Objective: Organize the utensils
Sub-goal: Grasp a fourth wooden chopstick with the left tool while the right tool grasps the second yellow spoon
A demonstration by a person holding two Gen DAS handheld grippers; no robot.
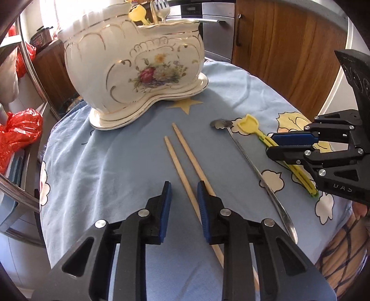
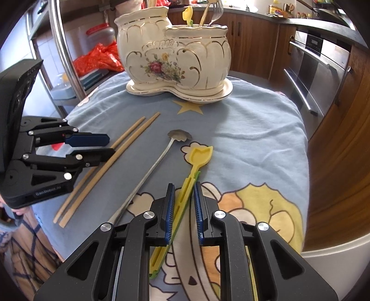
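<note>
Left wrist view: left gripper (image 1: pixel 183 188) sits low centre, jaws narrow but w/ a gap; one of the two wooden chopsticks (image 1: pixel 185 166) runs between the blue pads, the other passes under/behind the right pad. Can't tell if the pads actually press on either stick. Chopsticks lie side by side on the blue cartoon-print cloth (image 1: pixel 115 162), tips pointing up-frame toward the white floral ceramic holder (image 1: pixel 138 67) at upper centre. A fork (image 1: pixel 161 11) and a yellow plastic spoon stand in the holder's right compartment.

Right wrist view: right gripper (image 2: pixel 183 192) at bottom centre, jaws narrow, yellow-green plastic utensil (image 2: pixel 192 171) lying diagonally between the pads; left pad looks to be against it, right pad unclear. Its tulip-shaped head points up-frame. Just left of it, a long metal spoon (image 2: pixel 157 159) w/ shell-shaped bowl, flat on the cloth, then the chopsticks further left. Holder sits top centre on its saucer. Red plastic bag (image 2: pixel 99 58) upper left, off the table
</note>
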